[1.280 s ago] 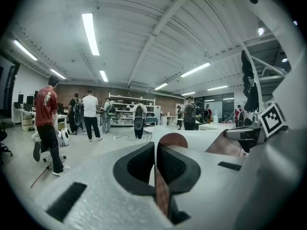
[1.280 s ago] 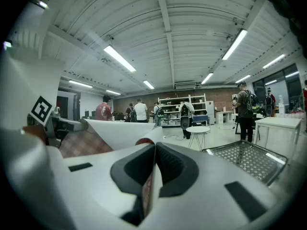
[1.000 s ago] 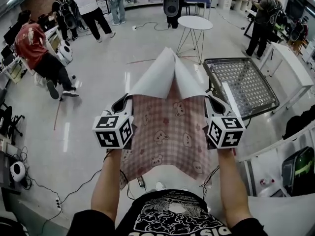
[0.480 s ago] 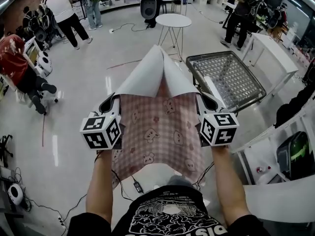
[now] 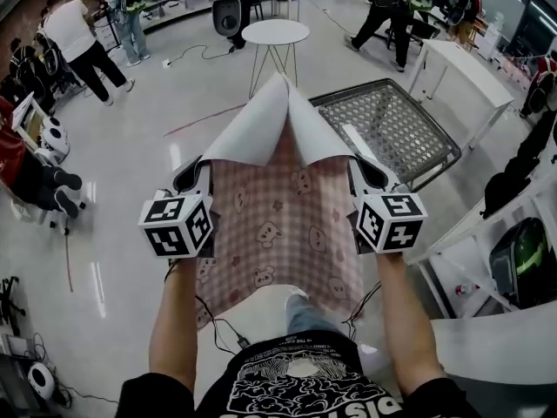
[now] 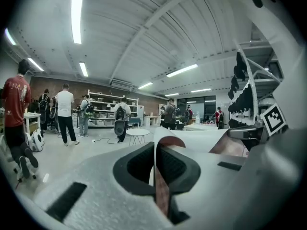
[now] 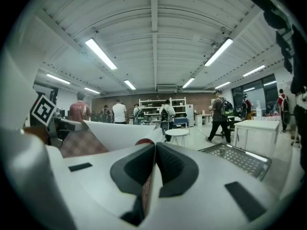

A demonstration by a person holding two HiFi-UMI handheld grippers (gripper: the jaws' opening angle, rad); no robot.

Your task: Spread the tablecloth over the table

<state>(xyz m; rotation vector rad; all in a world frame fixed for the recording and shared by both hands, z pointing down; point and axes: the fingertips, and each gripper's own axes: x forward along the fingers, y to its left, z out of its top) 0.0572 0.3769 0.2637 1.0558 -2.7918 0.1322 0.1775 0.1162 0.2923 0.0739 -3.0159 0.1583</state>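
The tablecloth hides most of the person's legs. The white worktop at lower right runs past the picture's edge.

A pink checked tablecloth printed with little bears hung between the left gripper and the right gripper — each clamped on one side edge — and its far end curled up, showing a white underside. Just beyond it to the right stood a metal mesh table, with a round white table farther off.
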